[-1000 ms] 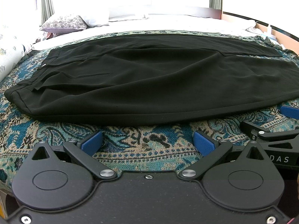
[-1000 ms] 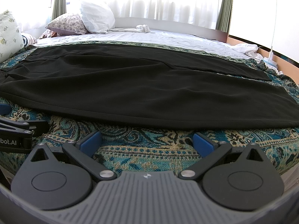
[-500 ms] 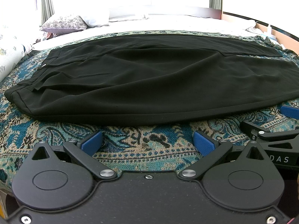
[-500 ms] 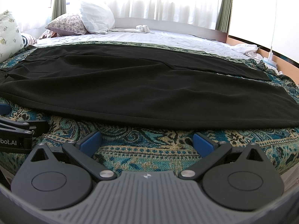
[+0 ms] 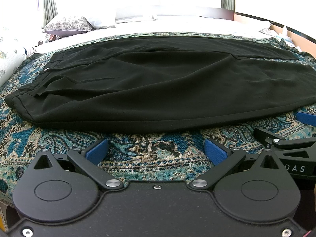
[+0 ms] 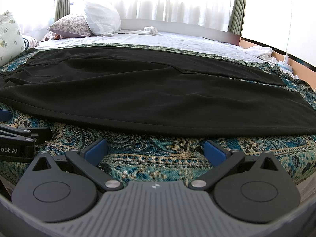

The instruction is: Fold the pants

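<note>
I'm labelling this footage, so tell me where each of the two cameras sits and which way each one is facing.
Left wrist view: rides on the left gripper, low at the bed's near edge, facing the waistband end of the black pants; the right gripper pokes in at right.
Right wrist view: rides on the right gripper, facing the pants' leg end; the left gripper shows at left.
Shared: pants, patterned bedspread, floral pillow.
</note>
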